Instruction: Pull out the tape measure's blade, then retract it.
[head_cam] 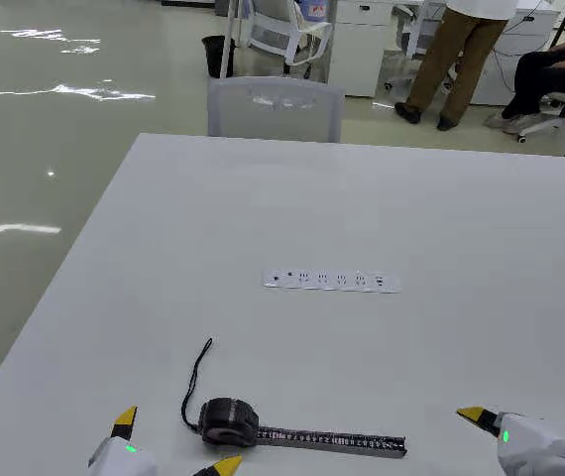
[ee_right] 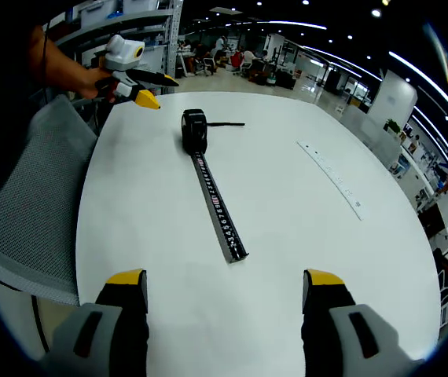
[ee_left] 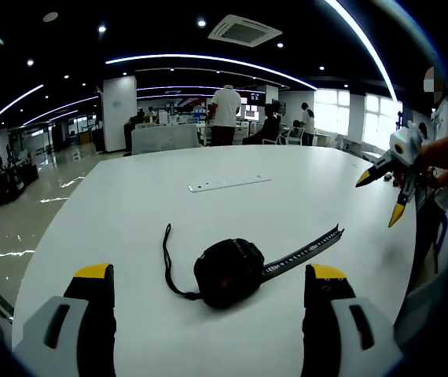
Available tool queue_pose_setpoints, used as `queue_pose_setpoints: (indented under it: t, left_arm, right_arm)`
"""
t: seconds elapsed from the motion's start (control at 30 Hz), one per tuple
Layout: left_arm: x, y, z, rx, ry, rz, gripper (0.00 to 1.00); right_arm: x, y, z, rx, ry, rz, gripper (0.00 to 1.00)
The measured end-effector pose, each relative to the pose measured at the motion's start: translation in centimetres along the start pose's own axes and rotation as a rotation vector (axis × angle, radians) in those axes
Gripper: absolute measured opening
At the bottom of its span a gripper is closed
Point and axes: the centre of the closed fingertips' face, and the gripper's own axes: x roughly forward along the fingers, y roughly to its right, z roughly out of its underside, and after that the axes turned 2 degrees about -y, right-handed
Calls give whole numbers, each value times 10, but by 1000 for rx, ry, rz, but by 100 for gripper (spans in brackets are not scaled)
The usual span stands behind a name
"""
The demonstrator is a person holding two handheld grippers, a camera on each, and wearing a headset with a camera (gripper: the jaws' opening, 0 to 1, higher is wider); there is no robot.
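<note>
Tape measure (head_cam: 229, 421) sits at the near edge of the white table (head_cam: 441, 218), black case flat on the surface, just ahead of the left gripper (head_cam: 175, 443); its blade (head_cam: 332, 439) is out, lying flat and straight from the case towards the right gripper (ee_right: 225, 276); a thin black strap (head_cam: 198, 372) curls away from the far side of the case.

In the left gripper view the case lies ahead of the two yellow-tipped jaws, and those jaws are spread wide; they grip nothing and I see no contact with the case. The right gripper's jaws stand just as far apart, with nothing between them but bare table; the blade's end lies ahead of them in the right gripper view, apart from both tips.

Further out, near the middle of the table, lies a flat white power strip (head_cam: 331, 281), well apart from the tape; a pale grey chair (head_cam: 275, 109) is pushed up to the far edge. Beyond that, across a shiny floor, a person (head_cam: 458, 50) in tan trousers stands at a desk; a seated person (head_cam: 550, 74) is at the right edge of the head view.
</note>
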Motion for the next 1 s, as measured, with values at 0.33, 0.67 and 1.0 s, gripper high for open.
queue_pose_setpoints:
  t: [0.33,0.67,1.0]
  left_arm:
    - [9,5,-9,-15,21,-27,99]
    - [21,10,1,-9,3,-56,99]
    - [30,20,6,-7,4,-71,99]
  right_arm:
    - [34,11,-7,-118,-84,-105,72]
    - [57,14,-6,-157,-123,-169,67]
    - [77,24,4,-148,-166,-189,52]
